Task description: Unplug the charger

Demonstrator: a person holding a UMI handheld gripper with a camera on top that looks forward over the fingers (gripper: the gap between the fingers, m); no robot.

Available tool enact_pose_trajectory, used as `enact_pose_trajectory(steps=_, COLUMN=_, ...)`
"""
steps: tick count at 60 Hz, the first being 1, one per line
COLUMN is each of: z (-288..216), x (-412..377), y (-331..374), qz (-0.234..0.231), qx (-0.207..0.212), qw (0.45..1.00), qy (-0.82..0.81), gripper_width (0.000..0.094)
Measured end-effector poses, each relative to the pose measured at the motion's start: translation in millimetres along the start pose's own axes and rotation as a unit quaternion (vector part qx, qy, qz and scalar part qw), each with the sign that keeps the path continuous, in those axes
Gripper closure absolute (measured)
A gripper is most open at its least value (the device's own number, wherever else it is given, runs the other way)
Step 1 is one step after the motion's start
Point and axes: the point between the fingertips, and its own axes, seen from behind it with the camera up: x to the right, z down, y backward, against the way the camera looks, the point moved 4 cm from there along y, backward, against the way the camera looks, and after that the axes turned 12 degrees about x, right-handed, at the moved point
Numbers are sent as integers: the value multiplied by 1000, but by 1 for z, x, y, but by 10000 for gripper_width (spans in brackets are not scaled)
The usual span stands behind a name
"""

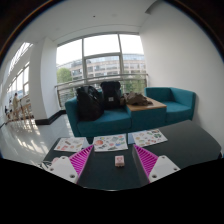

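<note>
A small pale block with a pinkish mark, apparently the charger point(119, 161), sits on a dark table point(185, 140). It lies between my two fingers, with a clear gap on each side. My gripper point(114, 163) is open; its magenta pads point(81, 158) stand wide apart to either side of the block. No cable or socket shows.
Several printed sheets point(109, 142) lie on the table beyond the fingers and to both sides. A teal sofa point(165, 105) with dark bags point(100, 100) stands behind the table, in front of large windows. White floor lies to the left.
</note>
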Motion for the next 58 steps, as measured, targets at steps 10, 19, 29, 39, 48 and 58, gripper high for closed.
enact_pose_trajectory(steps=10, z=-13, x=-11, y=82, qz=-13, qx=-9, qw=1000, qy=-3, gripper_width=165)
enact_pose_trajectory(steps=19, z=7, x=-11, y=135, qz=-12, qx=-28, qw=999, qy=9, gripper_width=158)
enact_pose_trajectory(steps=29, z=13, x=-4, y=178, qz=-6, qx=-22, qw=999, qy=26, gripper_width=159)
enact_pose_trajectory(steps=39, z=14, x=-2, y=202, qz=-13, qx=-21, qw=999, qy=33, gripper_width=162)
enact_pose_trajectory(steps=48, z=13, x=-1, y=216, qz=-17, qx=-16, qw=999, qy=33, gripper_width=159)
enact_pose_trajectory(steps=58, z=13, x=1, y=220, qz=-16, qx=-16, qw=999, qy=34, gripper_width=158)
